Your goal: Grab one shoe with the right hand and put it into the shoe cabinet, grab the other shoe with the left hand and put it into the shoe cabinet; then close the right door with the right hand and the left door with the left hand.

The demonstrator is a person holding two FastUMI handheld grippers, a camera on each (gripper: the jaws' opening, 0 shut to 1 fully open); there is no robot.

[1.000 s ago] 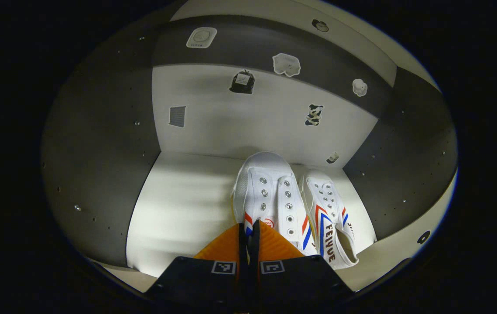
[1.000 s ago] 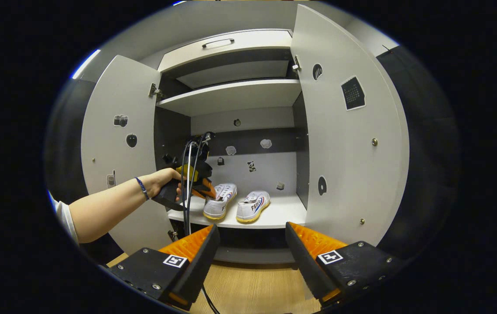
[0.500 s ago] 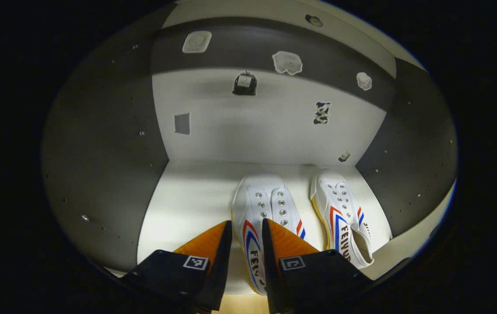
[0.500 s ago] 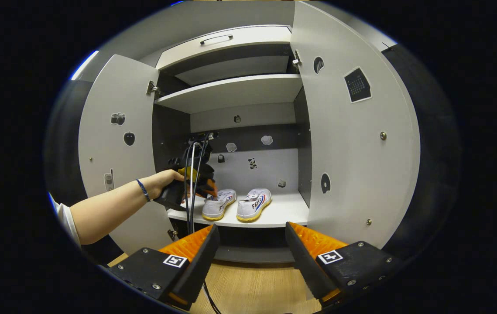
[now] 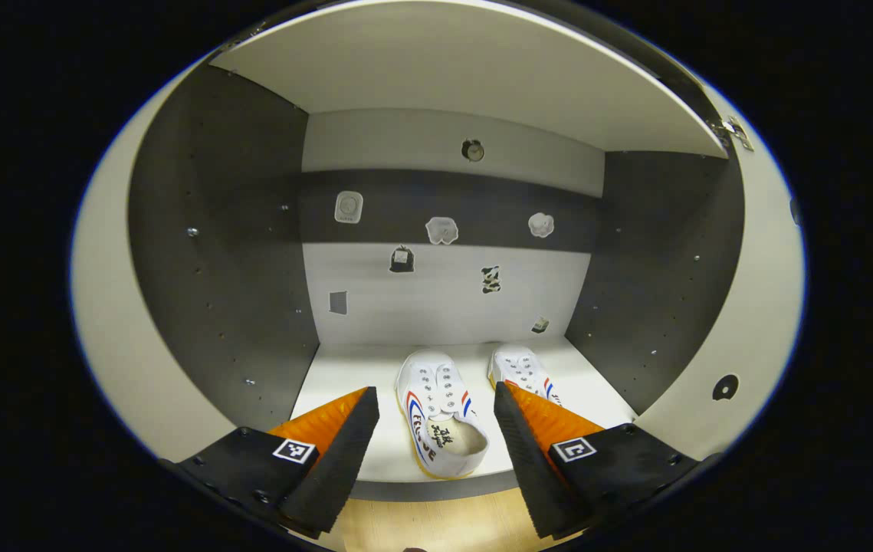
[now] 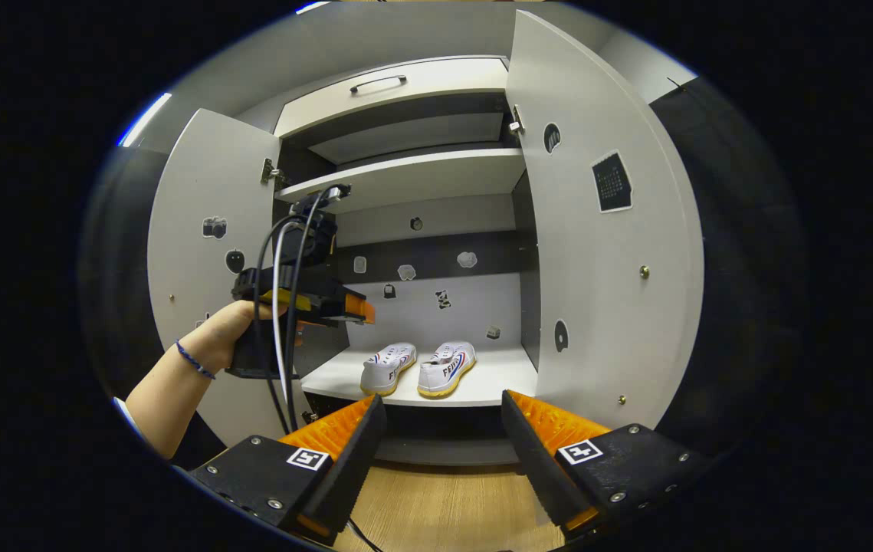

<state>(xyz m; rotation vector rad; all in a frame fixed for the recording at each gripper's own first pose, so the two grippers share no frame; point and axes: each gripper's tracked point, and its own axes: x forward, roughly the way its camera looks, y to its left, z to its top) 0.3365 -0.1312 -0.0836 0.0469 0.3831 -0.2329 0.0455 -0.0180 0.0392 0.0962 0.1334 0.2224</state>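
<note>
Right gripper view: both white canvas shoes [image 6: 415,366] side by side on the pale shelf [image 6: 497,381] of the grey shoe cabinet [image 6: 405,169], left tongs [image 6: 352,308] and right tongs [image 6: 440,429] apart and empty, right door [image 6: 605,253] and left door [image 6: 206,253] wide open, heels near the shelf's front edge, at risk of fouling a swinging door.

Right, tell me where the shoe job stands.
Done: both shoes, the left one and the right one, sit side by side on the cabinet shelf. In hand: nothing; the left gripper and the right gripper are open. Left: the right door and the left door are wide open and need closing.
</note>
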